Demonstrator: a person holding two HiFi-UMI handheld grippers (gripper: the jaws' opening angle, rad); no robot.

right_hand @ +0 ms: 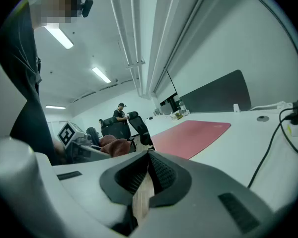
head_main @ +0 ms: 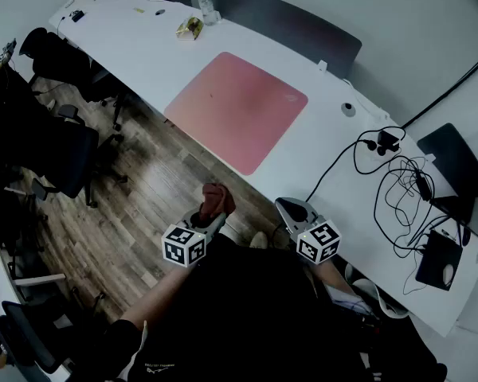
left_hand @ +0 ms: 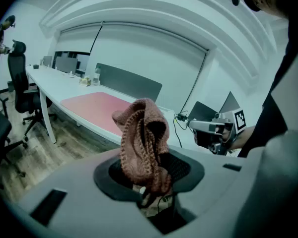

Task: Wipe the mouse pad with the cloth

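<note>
The pink mouse pad lies flat on the long white desk, beyond both grippers. My left gripper hovers over the wooden floor, short of the desk's near edge, shut on a reddish-brown knitted cloth. In the left gripper view the cloth stands bunched up out of the jaws, with the mouse pad behind it. My right gripper is beside it, by the desk edge, shut and holding nothing. The right gripper view shows its jaws meeting, the mouse pad ahead, and the cloth to the left.
Tangled black cables and a dark laptop lie on the desk to the right. A bottle and a yellow item sit far back, before a grey divider panel. Office chairs stand on the left.
</note>
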